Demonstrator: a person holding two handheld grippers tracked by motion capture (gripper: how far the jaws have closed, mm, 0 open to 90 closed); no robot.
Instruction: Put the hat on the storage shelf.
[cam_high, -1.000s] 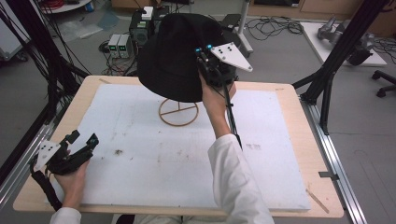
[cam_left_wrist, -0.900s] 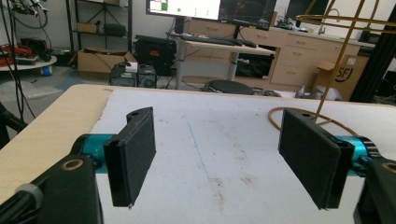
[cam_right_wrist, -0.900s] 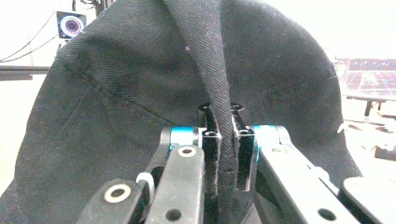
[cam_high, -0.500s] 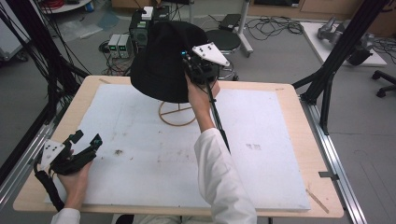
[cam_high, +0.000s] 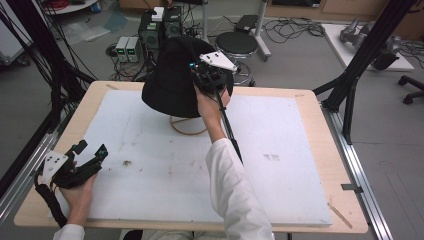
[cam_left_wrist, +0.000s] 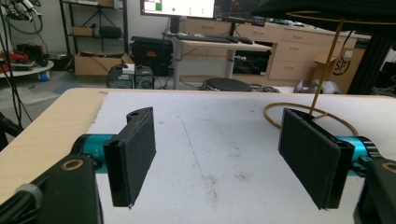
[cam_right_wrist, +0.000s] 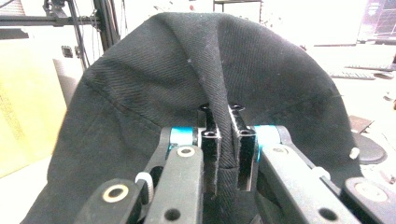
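Right gripper view: hat (cam_right_wrist: 140, 102) pinched between jaws

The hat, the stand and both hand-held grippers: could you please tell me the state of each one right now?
Hat: black, pinched by a fold of its fabric, over the top of the stand.
Stand: upright on the white table cover, its ring base flat.
Right hand-held gripper: shut on the hat.
Left hand-held gripper: open, holding nothing, low near the table's front left corner.
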